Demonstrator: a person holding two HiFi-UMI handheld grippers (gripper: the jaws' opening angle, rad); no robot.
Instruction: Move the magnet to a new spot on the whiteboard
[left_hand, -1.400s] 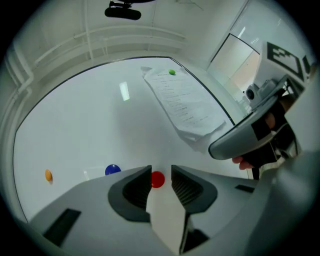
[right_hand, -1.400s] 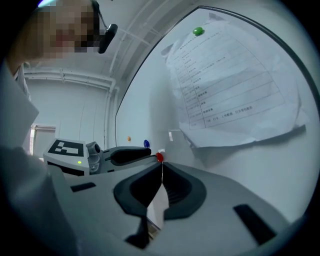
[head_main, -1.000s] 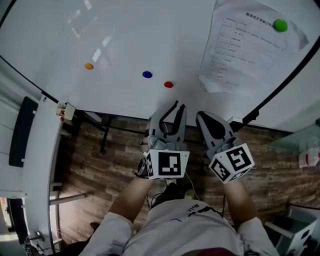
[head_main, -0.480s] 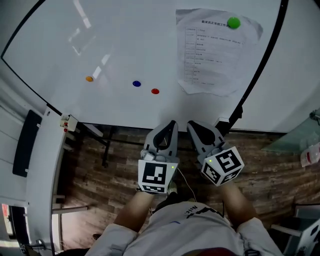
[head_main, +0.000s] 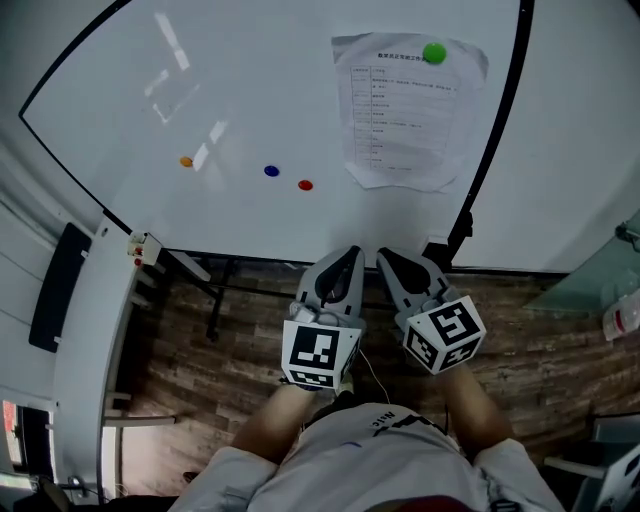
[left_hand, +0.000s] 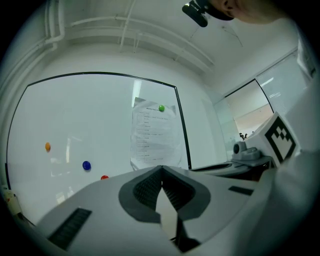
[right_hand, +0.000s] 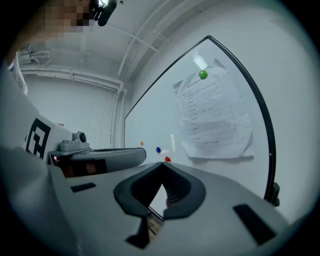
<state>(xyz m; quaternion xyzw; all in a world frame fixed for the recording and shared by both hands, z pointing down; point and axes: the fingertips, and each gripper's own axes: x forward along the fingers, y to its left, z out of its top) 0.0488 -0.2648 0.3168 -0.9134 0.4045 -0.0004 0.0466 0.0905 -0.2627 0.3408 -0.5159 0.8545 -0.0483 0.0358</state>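
The whiteboard (head_main: 250, 100) carries an orange magnet (head_main: 186, 161), a blue magnet (head_main: 271, 171) and a red magnet (head_main: 305, 185). A green magnet (head_main: 434, 53) pins a printed sheet (head_main: 400, 120) at the upper right. My left gripper (head_main: 345, 256) hangs below the board's lower edge, shut with nothing in it, well short of the red magnet. My right gripper (head_main: 386, 258) sits beside it, also shut and empty. The left gripper view shows its jaws (left_hand: 161, 169) closed, with the blue magnet (left_hand: 86, 165) and red magnet (left_hand: 104, 177) beyond. In the right gripper view the jaws (right_hand: 161, 164) meet below the red magnet (right_hand: 167, 159).
A black frame (head_main: 500, 120) edges the whiteboard. A white ledge (head_main: 90, 330) with a small box (head_main: 142, 246) runs down the left. Below are a dark wooden floor (head_main: 230, 340), a black stand leg (head_main: 212, 295) and a glass panel (head_main: 610, 290) at right.
The left gripper's jaws have closed, empty. Both grippers have drawn back from the board and the red magnet. The magnets stay in place.
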